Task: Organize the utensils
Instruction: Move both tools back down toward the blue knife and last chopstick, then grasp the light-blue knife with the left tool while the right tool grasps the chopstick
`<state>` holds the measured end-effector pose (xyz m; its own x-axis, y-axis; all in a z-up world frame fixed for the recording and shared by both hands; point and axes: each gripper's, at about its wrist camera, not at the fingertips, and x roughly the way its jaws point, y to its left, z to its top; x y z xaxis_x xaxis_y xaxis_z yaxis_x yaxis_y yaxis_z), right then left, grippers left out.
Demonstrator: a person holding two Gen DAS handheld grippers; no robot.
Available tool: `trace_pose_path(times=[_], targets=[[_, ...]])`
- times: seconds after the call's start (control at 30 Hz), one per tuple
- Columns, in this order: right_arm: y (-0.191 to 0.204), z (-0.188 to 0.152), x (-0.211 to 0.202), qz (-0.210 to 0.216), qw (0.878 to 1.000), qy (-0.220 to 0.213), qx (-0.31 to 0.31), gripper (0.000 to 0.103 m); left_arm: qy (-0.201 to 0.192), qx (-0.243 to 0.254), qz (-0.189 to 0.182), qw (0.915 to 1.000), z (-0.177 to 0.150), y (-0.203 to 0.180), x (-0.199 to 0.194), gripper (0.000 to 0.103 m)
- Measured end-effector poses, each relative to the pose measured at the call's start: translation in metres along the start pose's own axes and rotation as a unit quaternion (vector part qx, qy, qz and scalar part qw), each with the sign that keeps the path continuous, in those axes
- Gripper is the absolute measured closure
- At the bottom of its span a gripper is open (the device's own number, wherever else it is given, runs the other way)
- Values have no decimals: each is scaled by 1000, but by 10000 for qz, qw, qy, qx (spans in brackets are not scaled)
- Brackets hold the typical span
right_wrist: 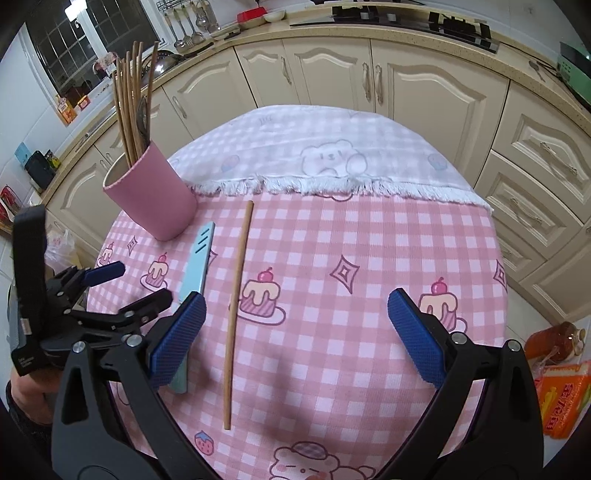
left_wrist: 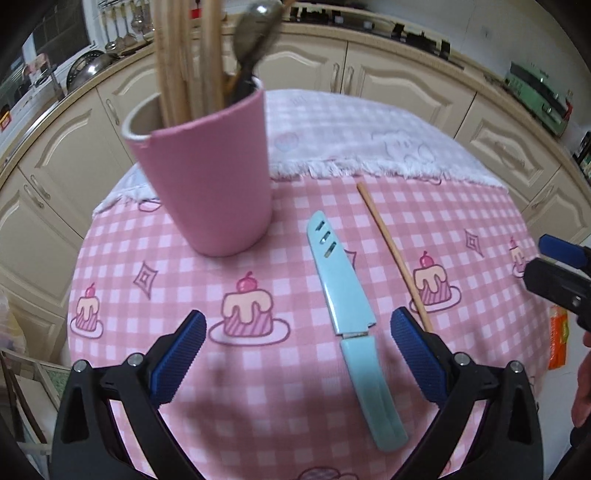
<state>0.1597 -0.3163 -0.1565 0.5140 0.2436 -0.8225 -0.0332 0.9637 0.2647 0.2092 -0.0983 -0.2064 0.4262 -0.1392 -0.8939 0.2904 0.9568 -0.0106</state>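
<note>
A pink cup (left_wrist: 210,177) stands on the pink checked tablecloth (left_wrist: 280,406) and holds several wooden chopsticks (left_wrist: 184,55) and a metal spoon (left_wrist: 255,33). A light blue sheathed knife (left_wrist: 351,310) lies right of the cup. One loose chopstick (left_wrist: 395,258) lies right of the knife. My left gripper (left_wrist: 295,358) is open and empty, above the cloth, with the knife handle between its fingers. My right gripper (right_wrist: 295,336) is open and empty; the loose chopstick (right_wrist: 236,314) lies between its fingers, nearer the left one. The cup (right_wrist: 151,195) and knife (right_wrist: 195,273) show at left there.
A white fringed cloth (right_wrist: 325,158) covers the far part of the round table. Cream kitchen cabinets (right_wrist: 332,74) curve behind it. An orange packet (right_wrist: 561,402) and a bottle (right_wrist: 554,339) sit low at the right. The left gripper (right_wrist: 110,295) shows in the right wrist view.
</note>
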Motion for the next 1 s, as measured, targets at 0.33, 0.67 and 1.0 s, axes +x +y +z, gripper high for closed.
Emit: trace_pose_path(times=[0.33, 0.67, 1.0], targets=[[-17, -8, 7, 101, 9998, 79, 162, 6, 375, 107, 155, 9991, 15, -15, 37, 17], [-6, -19, 21, 185, 9993, 323, 3, 6, 479, 782, -149, 9957, 23, -37, 36, 70], [35, -10, 54, -73, 9933, 1003, -563, 6, 543, 1069, -283, 9924, -3, -14, 19, 72]])
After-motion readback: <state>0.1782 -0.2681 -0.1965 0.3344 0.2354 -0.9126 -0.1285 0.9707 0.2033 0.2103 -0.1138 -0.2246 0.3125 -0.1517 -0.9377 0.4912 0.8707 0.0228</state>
